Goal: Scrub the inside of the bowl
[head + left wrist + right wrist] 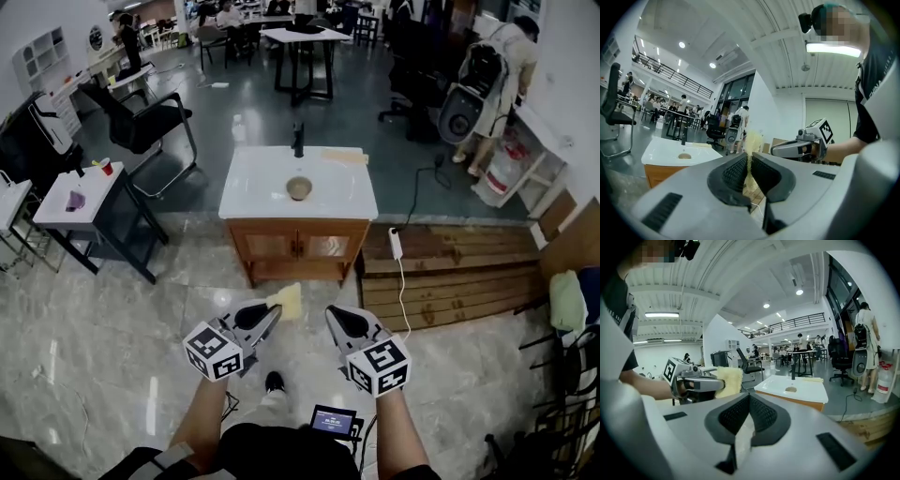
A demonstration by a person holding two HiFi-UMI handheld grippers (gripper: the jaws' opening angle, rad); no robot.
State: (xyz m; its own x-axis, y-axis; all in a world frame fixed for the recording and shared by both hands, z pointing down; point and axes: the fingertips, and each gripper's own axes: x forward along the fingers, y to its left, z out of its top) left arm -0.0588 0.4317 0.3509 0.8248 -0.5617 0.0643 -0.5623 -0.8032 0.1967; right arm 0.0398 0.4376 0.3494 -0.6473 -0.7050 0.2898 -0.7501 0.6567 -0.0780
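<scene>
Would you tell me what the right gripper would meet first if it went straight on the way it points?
Probably the wooden sink cabinet, some way ahead, though depth is hard to judge. The sponge in the left gripper sits just left of that line.

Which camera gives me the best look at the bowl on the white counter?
Head view: it looks down on the small brown round bowl, showing its rim and inside on the white countertop. The left gripper view and right gripper view catch it only as a far, low sliver, side-on.
</scene>
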